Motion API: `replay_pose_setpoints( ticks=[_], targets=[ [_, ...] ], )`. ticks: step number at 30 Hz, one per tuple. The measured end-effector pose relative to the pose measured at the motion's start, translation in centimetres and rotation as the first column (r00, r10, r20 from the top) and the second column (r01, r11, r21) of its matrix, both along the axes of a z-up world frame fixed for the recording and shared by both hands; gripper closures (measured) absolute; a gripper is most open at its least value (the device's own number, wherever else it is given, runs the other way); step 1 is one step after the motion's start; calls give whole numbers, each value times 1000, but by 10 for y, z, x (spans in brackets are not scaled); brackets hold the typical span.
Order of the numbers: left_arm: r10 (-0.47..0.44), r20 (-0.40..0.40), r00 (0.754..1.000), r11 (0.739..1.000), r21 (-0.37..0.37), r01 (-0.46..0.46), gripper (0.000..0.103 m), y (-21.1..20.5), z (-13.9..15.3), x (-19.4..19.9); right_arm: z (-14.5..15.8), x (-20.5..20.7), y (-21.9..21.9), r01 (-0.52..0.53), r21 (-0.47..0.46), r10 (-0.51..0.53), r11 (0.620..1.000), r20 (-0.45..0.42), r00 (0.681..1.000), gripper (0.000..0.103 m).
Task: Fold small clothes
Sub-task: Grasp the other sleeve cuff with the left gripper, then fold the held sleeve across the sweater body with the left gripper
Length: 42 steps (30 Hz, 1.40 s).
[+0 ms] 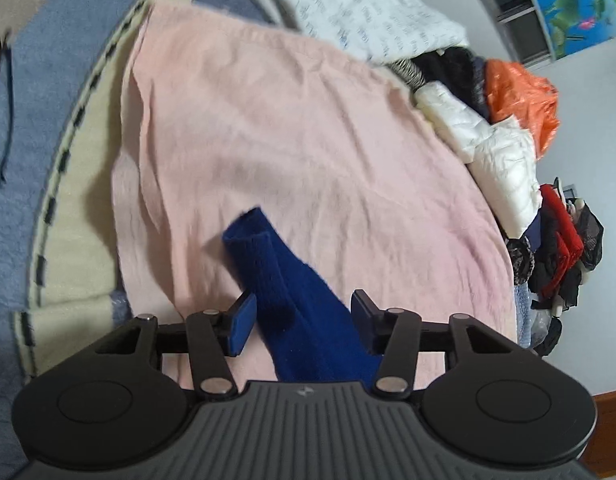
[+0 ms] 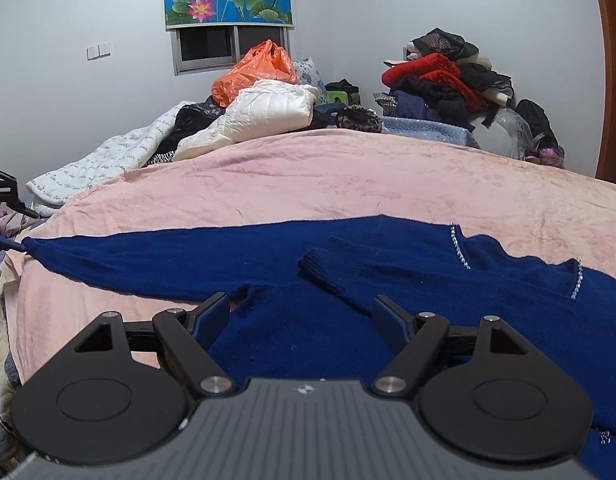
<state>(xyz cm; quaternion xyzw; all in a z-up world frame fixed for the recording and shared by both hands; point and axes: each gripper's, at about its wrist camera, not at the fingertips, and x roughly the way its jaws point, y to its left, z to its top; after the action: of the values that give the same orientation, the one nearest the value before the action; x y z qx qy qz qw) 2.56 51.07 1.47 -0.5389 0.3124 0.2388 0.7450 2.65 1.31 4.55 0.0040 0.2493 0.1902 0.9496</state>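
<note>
On the left, the left gripper [image 1: 304, 320] has its jaws pinched on the sleeve [image 1: 296, 288] of the blue sweater [image 2: 348, 280], whose cuff pokes out beyond the fingers while its near end vanishes under the gripper body. The sweater lies spread near on the pink blanket [image 2: 348, 184], its right side cut off by the frame. The right gripper [image 2: 300, 312] hovers over it, jaws spread and pinching nothing; far clothes [image 2: 440, 76] blur together.
</note>
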Motion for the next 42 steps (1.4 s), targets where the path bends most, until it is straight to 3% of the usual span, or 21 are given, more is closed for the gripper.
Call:
replay_pose_setpoints(
  ticks=[5, 9, 11, 17, 21, 23, 25, 28, 31, 35, 37, 42],
  targets=[
    [22, -34, 999, 995, -98, -26, 55, 9, -31, 8, 0, -5, -3, 2, 0, -2, 1000, 6, 1000, 22],
    [62, -30, 998, 995, -80, -64, 83, 7, -30, 1, 1, -7, -9, 7, 3, -7, 1000, 9, 1000, 22],
    [67, -27, 997, 996, -64, -68, 92, 3, -28, -1, 4, -11, -11, 13, -2, -13, 1000, 27, 1000, 23],
    [20, -1, 1000, 996, 90, -20, 95, -25, -8, 4, 9, -24, -25, 47, -65, -41, 997, 82, 996, 23],
    [-66, 2, 998, 966, 250, 64, 95, -62, 19, 24, 11, -30, -45, 92, -66, -86, 994, 91, 992, 23],
    [-126, -8, 992, 926, 357, 120, 95, -91, 35, 38, 10, -31, -56, 120, -58, -115, 991, 83, 990, 23],
    [-192, -21, 981, 866, 467, 180, 95, -125, 52, 53, 8, -32, -67, 148, -51, -144, 988, 71, 987, 23],
    [-303, -40, 952, 755, 600, 265, 95, -183, 72, 76, 4, -32, -81, 181, -33, -180, 983, 50, 982, 23],
    [-420, -69, 905, 637, 688, 347, 96, -244, 85, 95, 0, -37, -92, 207, -11, -206, 978, 41, 978, 23],
    [-544, -100, 833, 502, 758, 418, 96, -321, 93, 113, -2, -43, -106, 237, 0, -237, 971, 40, 971, 23],
    [-594, -113, 797, 450, 774, 445, 95, -356, 94, 118, -3, -45, -113, 253, 9, -253, 967, 37, 967, 23],
    [-697, -145, 702, 361, 776, 518, 96, -431, 90, 131, -5, -50, -129, 286, 28, -287, 958, 29, 958, 23]
  ],
)
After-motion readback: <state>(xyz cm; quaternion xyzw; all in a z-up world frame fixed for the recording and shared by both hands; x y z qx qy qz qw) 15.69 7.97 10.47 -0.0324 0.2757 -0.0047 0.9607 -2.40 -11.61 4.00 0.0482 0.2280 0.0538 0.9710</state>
